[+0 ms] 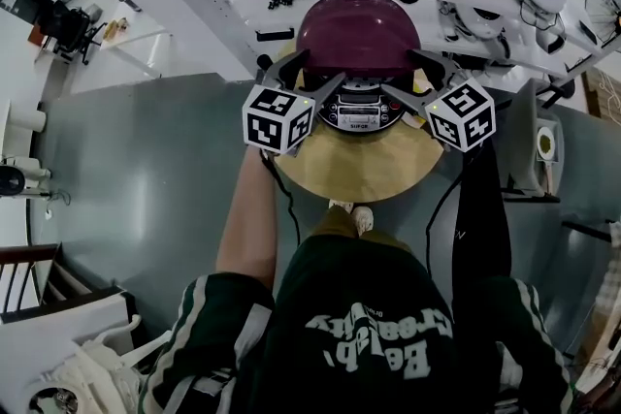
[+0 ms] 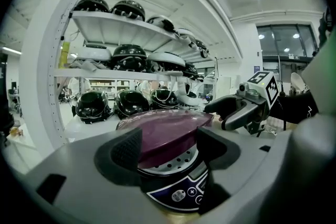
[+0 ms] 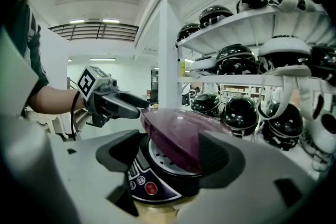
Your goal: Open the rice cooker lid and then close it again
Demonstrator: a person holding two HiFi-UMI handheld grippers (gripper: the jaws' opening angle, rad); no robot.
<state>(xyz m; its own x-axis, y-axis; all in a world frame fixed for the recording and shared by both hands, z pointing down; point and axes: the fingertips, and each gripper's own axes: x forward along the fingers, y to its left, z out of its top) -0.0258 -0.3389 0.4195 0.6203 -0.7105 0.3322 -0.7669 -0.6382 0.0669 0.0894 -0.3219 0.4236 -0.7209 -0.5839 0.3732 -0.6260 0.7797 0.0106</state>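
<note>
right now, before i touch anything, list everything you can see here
rice cooker: one, dark with a control panel, on the round table
lid: one, maroon, on the cooker, partly raised
round table: one, light wood, under the cooker
shelving: one rack, white, behind the cooker
helmets: many, black and white, on the shelves
floor: grey
left gripper: one, grey with a marker cube, jaws apart, at the lid's left
right gripper: one, the same, jaws apart, at the lid's right
shirt: dark green with white print
left forearm: bare
</note>
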